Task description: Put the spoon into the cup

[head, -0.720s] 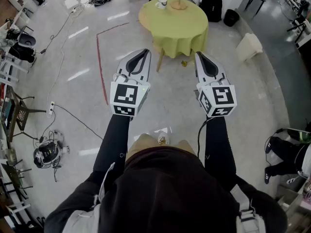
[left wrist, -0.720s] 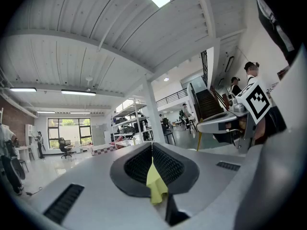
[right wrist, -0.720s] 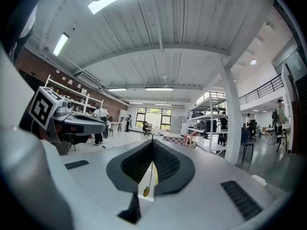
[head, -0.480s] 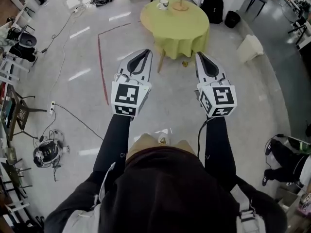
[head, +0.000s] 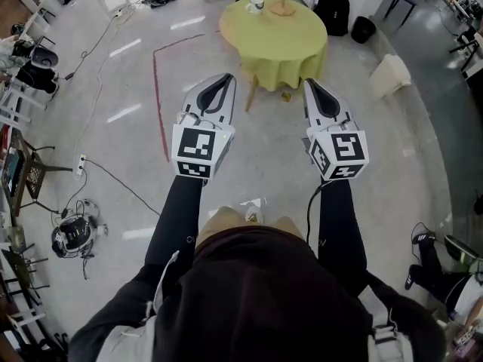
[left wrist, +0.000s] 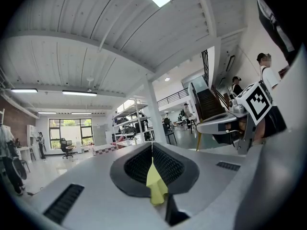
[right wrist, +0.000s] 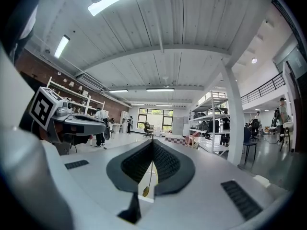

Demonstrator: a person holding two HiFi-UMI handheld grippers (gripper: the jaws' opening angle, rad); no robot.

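**Desk:** What does the head view give you?

**Me:** I'm looking steeply down past the person's dark sleeves [head: 177, 217]. The left gripper [head: 224, 79] and the right gripper [head: 310, 85] are held out level, side by side and well apart. Ahead of them on the pale floor [head: 128, 149] stands a round table [head: 272, 32] under a yellow-green cloth [head: 302, 62]. The cup [head: 254, 4] sits near the table's far left edge, just beside a wooden base [head: 281, 9]. I can't make out the spoon at this size.

**Desk:** And around the table?

**Me:** There's a black backpack [head: 330, 10] and a black bin [head: 362, 29] beyond it. A white bin [head: 390, 72] stands to its right, and a red line [head: 157, 81] runs along the floor to its left.

**Desk:** Left gripper view?

**Me:** Its jaws are pressed together with nothing pinched — only a sliver of the yellow-green cloth shows through the slit below the tips. The right gripper hangs at this view's right edge. Farther back I see shelves [left wrist: 129, 123] and a staircase [left wrist: 206, 102].

**Desk:** Right gripper view?

**Me:** Much the same — jaws pressed together and empty, pointing level down the hall. The left gripper shows at the left, a white pillar [right wrist: 232, 114] stands on the right, and a window [right wrist: 154, 119] is at the far end.
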